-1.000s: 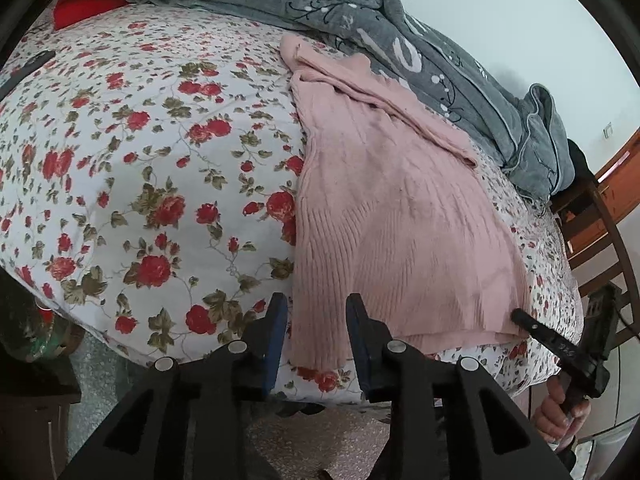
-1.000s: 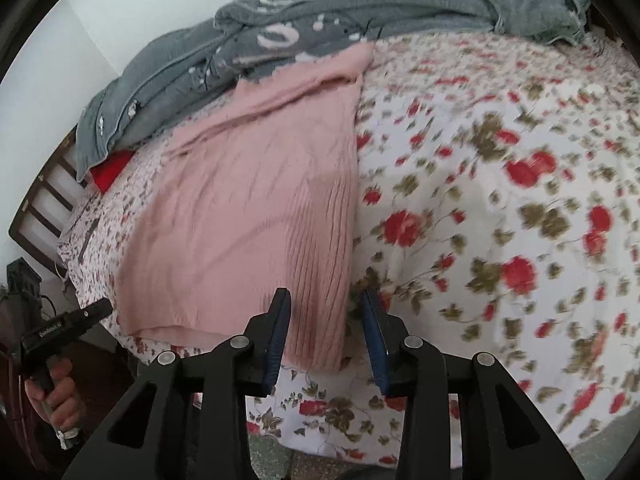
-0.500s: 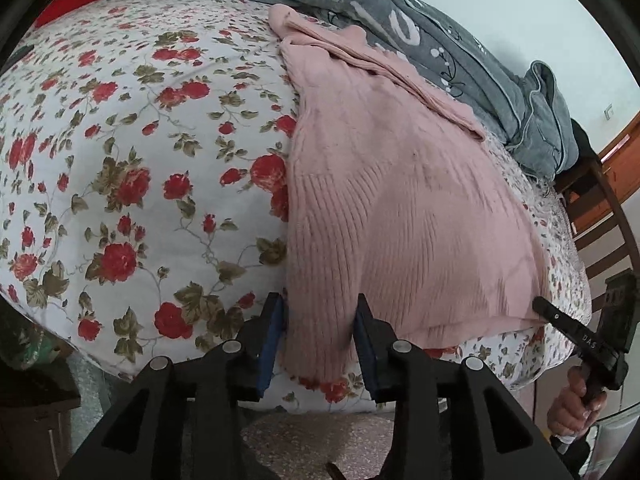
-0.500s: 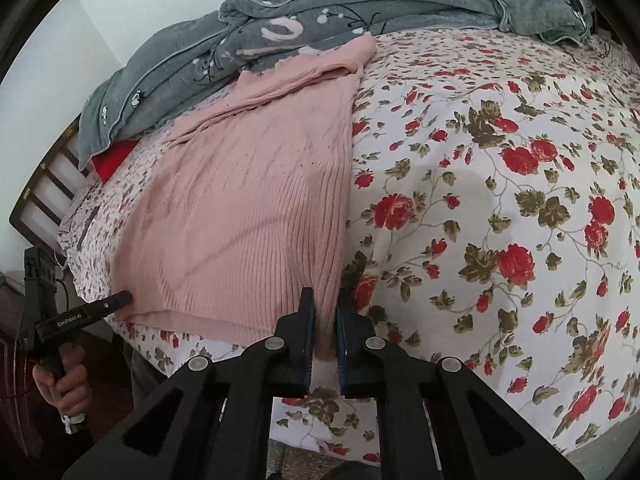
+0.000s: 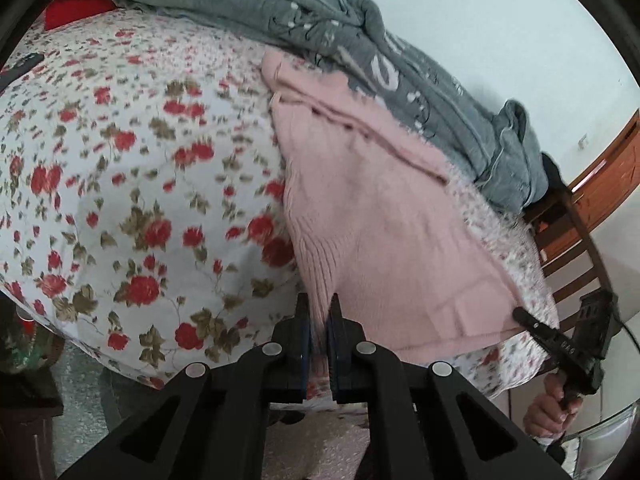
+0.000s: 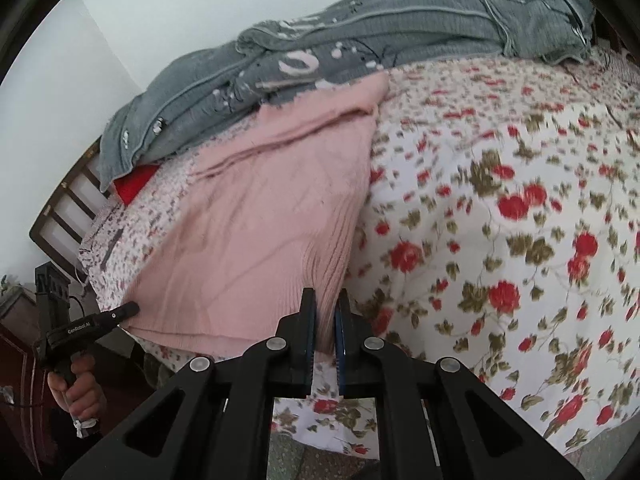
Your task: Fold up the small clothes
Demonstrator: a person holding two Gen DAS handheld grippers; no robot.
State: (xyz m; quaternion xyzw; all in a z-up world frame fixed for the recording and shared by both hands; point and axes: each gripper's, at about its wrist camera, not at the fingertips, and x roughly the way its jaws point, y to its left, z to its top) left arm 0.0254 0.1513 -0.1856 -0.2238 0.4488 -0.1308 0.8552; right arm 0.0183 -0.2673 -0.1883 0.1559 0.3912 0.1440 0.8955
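Both views are lit evenly by soft, diffuse daylight; no glare is seen. The wall (image 5: 500,32) beyond the jaws is rendered bright and pale. Motion blur is spread over the flowered sheet (image 6: 520,220) and pink sweater (image 5: 380,208) ahead of the jaws. Strong fisheye bending and black vignetting are seen at the edges.

I see my left hand-held gripper (image 5: 319,312) angled downward, its jaws just closed and pinching pink knit (image 5: 384,240), my right hand-held gripper (image 6: 325,312) angled down and clamped likewise, a bare hand (image 6: 78,394) gripping each handle below.
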